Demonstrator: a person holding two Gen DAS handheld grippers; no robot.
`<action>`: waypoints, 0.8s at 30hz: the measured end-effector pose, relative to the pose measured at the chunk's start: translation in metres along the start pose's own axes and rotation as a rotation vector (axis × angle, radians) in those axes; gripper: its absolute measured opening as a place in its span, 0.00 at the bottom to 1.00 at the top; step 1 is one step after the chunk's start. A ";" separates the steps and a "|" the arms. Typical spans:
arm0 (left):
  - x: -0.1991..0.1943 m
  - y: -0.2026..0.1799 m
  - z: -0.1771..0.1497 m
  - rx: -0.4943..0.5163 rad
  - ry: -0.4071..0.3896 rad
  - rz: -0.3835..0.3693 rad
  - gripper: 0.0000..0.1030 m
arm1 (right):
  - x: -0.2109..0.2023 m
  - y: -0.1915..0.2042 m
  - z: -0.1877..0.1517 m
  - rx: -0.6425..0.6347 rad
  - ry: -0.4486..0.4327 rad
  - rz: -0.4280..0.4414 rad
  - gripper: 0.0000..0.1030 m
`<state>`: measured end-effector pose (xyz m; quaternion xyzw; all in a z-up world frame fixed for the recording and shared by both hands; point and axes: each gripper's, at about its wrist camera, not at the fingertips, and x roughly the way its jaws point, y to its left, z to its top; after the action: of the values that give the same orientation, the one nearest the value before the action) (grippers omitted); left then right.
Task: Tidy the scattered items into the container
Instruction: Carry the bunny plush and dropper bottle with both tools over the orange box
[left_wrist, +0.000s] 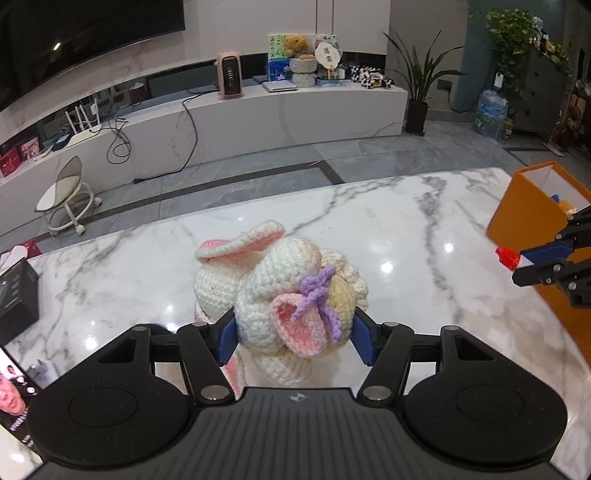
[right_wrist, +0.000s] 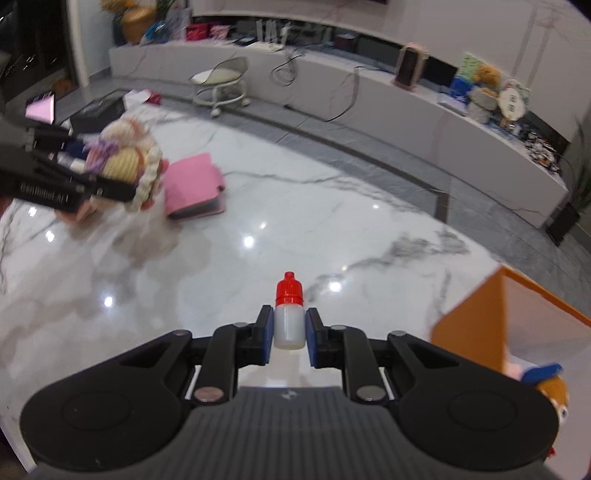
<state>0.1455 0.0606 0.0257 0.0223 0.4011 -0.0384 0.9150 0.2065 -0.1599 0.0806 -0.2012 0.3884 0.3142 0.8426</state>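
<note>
Closest to me, my left gripper (left_wrist: 293, 338) pinches a crocheted bunny (left_wrist: 284, 295) between its blue pads (left_wrist: 226, 341), the soft white body bulging out past both fingers, its pink-lined ears flopping and a purple yarn bow on its front; the toy hangs clear above the marble table (left_wrist: 406, 221). My right gripper (right_wrist: 289, 328) is clamped tight on a small dropper bottle (right_wrist: 289, 321), white body squeezed between the pads, red cap standing upright above the fingertips, also lifted off the tabletop. From the left camera that bottle's red cap shows at the right edge, just in front of the orange container (left_wrist: 517, 210). The container stands at the table's right side, its white inside open to view, with a stuffed toy (right_wrist: 546, 384) in blue and orange already lying in it. Farther out on the marble a pink wallet (right_wrist: 195, 188) lies flat, well apart from the container. Beyond the table, a small stool (left_wrist: 64, 195) stands on the grey floor.
</note>
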 end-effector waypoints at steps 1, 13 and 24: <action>0.000 -0.007 0.002 0.009 -0.003 -0.008 0.69 | -0.005 -0.004 -0.001 0.012 -0.010 -0.007 0.19; -0.009 -0.078 0.033 0.110 -0.054 -0.063 0.69 | -0.054 -0.039 -0.015 0.105 -0.103 -0.069 0.19; -0.010 -0.142 0.058 0.196 -0.087 -0.112 0.69 | -0.101 -0.087 -0.052 0.212 -0.170 -0.147 0.19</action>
<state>0.1683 -0.0842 0.0707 0.0874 0.3560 -0.1296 0.9213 0.1879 -0.2903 0.1354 -0.1117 0.3311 0.2245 0.9097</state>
